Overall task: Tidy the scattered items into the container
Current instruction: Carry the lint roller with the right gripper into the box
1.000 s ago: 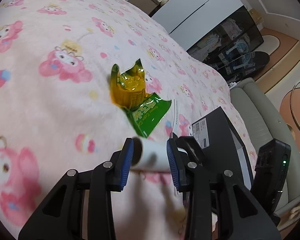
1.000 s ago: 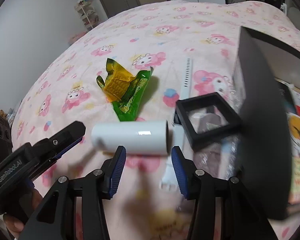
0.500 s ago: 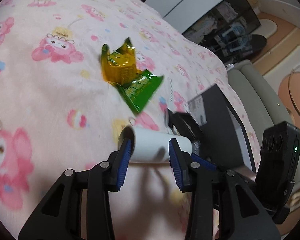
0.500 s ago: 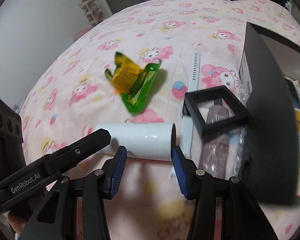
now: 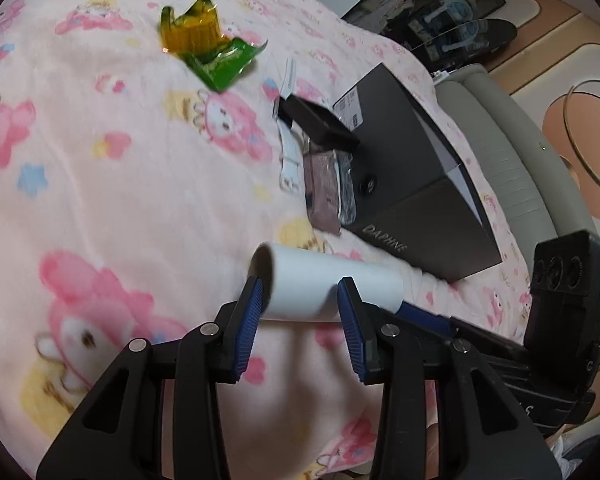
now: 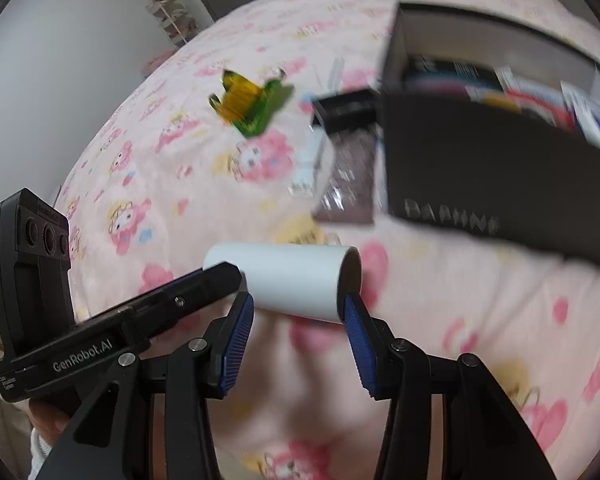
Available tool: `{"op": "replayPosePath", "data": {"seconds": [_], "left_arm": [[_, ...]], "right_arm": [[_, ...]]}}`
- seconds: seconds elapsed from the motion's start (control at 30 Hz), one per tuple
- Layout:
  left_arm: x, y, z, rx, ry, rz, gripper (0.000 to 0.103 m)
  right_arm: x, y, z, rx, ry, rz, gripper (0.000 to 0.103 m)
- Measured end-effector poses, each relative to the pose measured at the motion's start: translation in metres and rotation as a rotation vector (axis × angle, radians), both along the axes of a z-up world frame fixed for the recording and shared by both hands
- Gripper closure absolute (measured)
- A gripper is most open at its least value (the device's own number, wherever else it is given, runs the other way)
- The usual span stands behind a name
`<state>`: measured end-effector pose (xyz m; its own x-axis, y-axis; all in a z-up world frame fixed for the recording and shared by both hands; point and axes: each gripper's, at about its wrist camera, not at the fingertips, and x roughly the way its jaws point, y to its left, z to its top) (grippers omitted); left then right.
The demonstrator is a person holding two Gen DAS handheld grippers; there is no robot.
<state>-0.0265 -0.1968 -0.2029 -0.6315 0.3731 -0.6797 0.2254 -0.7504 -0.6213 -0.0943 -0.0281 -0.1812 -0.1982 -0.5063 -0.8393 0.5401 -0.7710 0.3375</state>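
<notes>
A white roll [image 5: 324, 288] is held in the air between both grippers, one at each end. My left gripper [image 5: 300, 312] is shut on its left part, and my right gripper [image 6: 296, 314] on its right part [image 6: 292, 284]. The black box [image 5: 412, 184] lies on the pink blanket beyond the roll; in the right wrist view its open top [image 6: 500, 92] shows several items inside. A green and yellow wrapper [image 5: 208, 48], a black frame [image 5: 316, 124], a white strip [image 5: 290, 152] and a brown packet [image 5: 324, 188] lie left of the box.
The pink cartoon-print blanket [image 5: 120, 184] covers the bed. A grey sofa [image 5: 528, 168] and a dark cabinet [image 5: 432, 20] stand past the bed's right side. A door and a shelf [image 6: 172, 12] are at the far end of the room.
Both grippers have lifted the white roll off the blanket and pulled back and up. The wrapper, frame and box now look farther away.
</notes>
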Motion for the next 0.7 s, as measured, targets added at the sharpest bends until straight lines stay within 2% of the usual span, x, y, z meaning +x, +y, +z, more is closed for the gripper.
{"op": "replayPosePath", "data": {"seconds": [0.07,0.17,0.33,0.43,0.47,0.63,0.7], "left_arm": [[0.002,-0.001,-0.003,0.006,-0.015,0.04,0.064],[-0.003,-0.001,-0.007,0.022,-0.021,0.03,0.064],[0.0,0.0,-0.005,0.037,-0.033,0.021,0.064],[0.012,0.005,0.004,0.122,-0.034,0.019,0.064],[0.012,0.01,0.01,0.118,-0.03,0.005,0.064],[0.001,0.04,0.061,-0.006,0.031,-0.055,0.064],[-0.005,0.049,0.076,-0.004,0.061,-0.074,0.064]], "right_arm": [[0.0,0.005,-0.006,0.013,-0.012,-0.005,0.059],[0.002,0.0,-0.005,0.039,0.071,-0.006,0.059],[0.003,-0.003,-0.005,0.02,0.061,0.004,0.061],[0.004,0.005,0.006,-0.004,0.053,0.019,0.062],[0.005,0.008,0.013,-0.015,0.061,0.02,0.062],[0.007,0.034,0.054,-0.09,0.118,0.004,0.062],[0.005,0.044,0.069,-0.117,0.144,-0.014,0.062]]}}
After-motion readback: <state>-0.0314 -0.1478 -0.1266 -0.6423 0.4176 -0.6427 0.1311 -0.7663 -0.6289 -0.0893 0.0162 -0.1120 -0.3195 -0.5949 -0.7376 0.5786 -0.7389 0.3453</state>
